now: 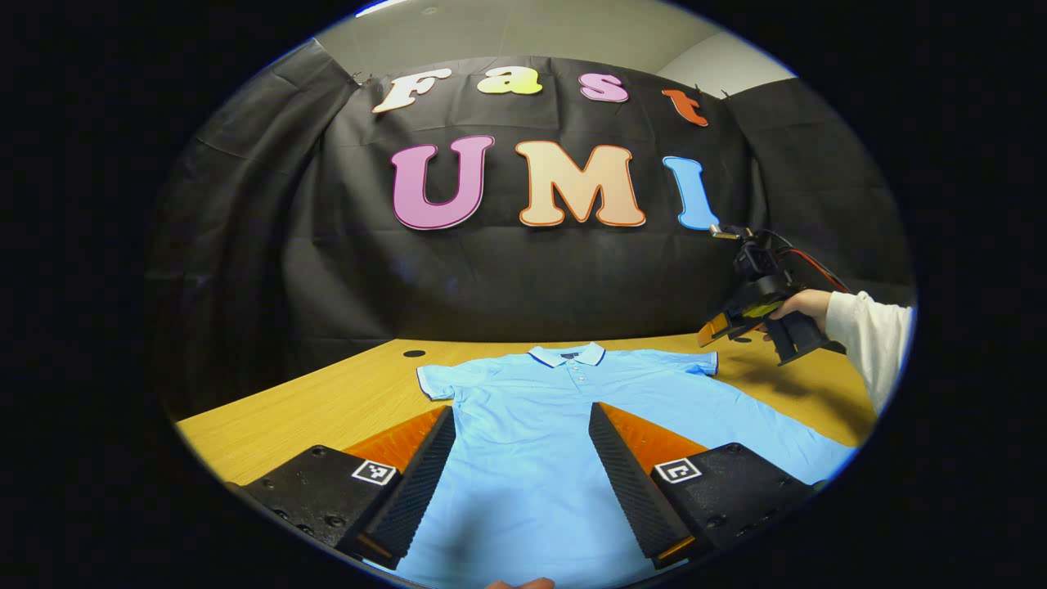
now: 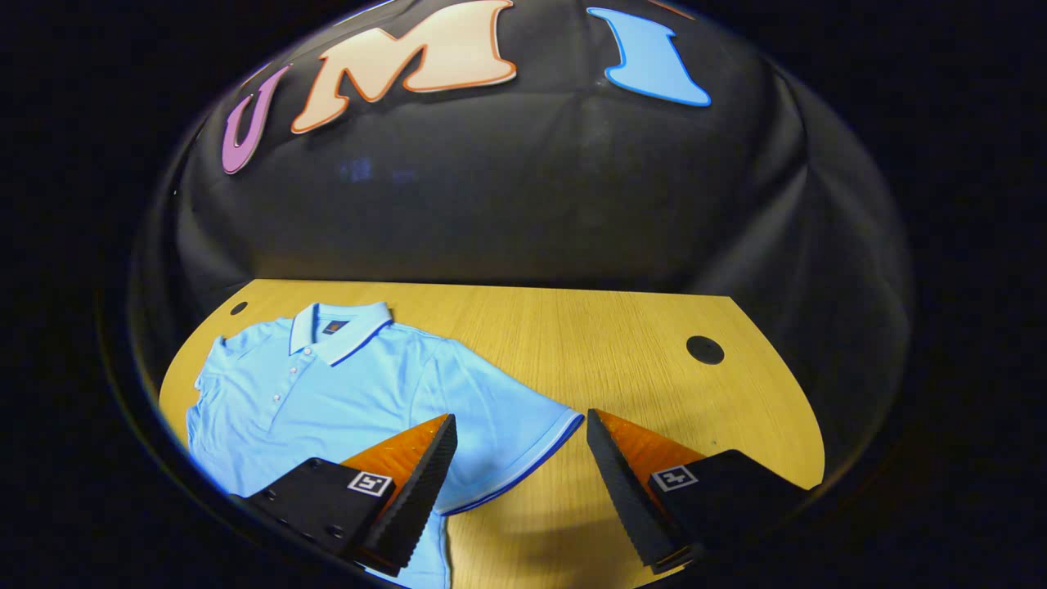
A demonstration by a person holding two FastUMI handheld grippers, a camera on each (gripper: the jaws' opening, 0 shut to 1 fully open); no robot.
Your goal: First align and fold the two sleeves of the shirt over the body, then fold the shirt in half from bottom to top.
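Our left gripper (image 1: 522,483) has two ridged, wedge-shaped fingers on black blocks, each block bearing a small square black-and-white marker and dark screws. Our right gripper (image 2: 517,491) is built the same. Beyond the left gripper, our hand (image 1: 797,307) wears a white long sleeve (image 1: 871,339), with red and black cables above it.
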